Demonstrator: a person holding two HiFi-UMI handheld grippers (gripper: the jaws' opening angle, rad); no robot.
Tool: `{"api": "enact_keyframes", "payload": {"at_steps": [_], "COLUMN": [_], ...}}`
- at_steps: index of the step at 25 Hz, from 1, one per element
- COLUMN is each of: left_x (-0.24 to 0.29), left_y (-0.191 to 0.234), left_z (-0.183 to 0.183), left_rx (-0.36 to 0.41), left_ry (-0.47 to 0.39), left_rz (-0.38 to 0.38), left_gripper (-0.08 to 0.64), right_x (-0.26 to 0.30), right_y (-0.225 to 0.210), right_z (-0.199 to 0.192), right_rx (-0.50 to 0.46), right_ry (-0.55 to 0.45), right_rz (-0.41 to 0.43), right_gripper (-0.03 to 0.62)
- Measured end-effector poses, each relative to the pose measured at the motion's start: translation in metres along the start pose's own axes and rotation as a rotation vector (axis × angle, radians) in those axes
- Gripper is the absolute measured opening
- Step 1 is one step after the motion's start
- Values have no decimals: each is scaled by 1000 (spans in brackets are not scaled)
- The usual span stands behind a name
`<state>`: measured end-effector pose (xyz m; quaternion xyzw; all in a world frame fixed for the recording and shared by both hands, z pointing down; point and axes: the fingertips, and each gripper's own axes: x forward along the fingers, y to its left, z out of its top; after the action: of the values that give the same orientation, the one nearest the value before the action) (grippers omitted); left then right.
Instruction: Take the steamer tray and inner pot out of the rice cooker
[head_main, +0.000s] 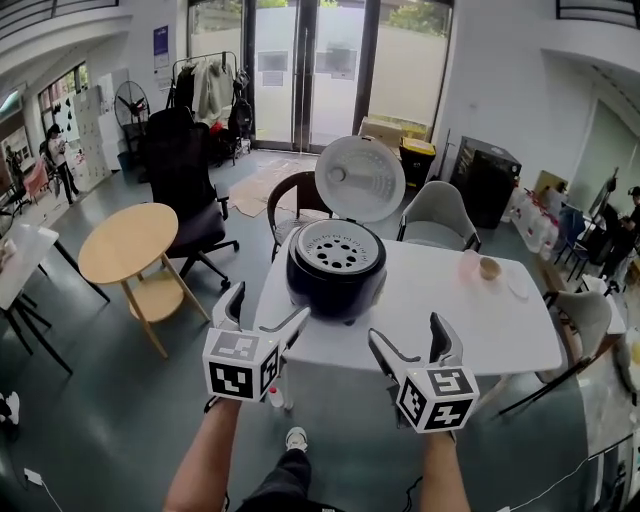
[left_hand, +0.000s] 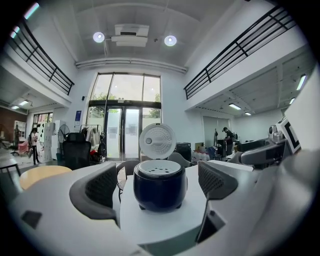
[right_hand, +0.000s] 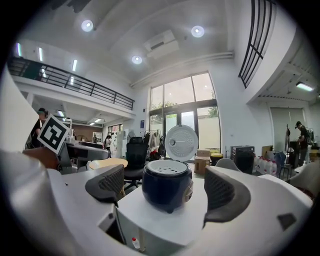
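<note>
Both pairs of fingers are standing wide apart with nothing between the pads. The left gripper (head_main: 270, 303) is hanging just left of centre in the lower half of the head view, and the right gripper (head_main: 406, 330) is sitting just right of centre. Both are hovering at the near edge of the white table (head_main: 470, 320), touching nothing. Each gripper view is framing the dark blue rice cooker (head_main: 336, 270) between its open jaws, well apart from them, in the middle of the frame.

The cooker is resting near the table's left side with its lid (head_main: 360, 178) standing upright behind it. The white perforated steamer tray (head_main: 338, 247) is sitting in its mouth. The inner pot is not showing; I am guessing it is lying under the tray.

This is looking like the approach, with nothing lifted yet. The next move is calling for one gripper to reach over the rim and pinch the tray's edge, while the other is perhaps steadying the body
</note>
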<state>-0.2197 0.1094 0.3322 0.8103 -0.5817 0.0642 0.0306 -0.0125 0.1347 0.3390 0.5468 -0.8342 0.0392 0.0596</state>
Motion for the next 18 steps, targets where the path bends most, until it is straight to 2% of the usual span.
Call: {"api": "enact_keyframes", "payload": {"at_steps": [10, 18], "left_x": [189, 301], "left_y": [100, 155], "left_z": [37, 35], "left_rx": [0, -25], "left_ry": [40, 73], "left_rz": [-35, -97], "left_gripper": [495, 494], "right_x": [211, 324], "right_y": [-47, -74], "right_z": [41, 44], "right_rx": [21, 23], "right_ry": [54, 115], "right_rz": [-2, -48], "right_gripper": [486, 472]}}
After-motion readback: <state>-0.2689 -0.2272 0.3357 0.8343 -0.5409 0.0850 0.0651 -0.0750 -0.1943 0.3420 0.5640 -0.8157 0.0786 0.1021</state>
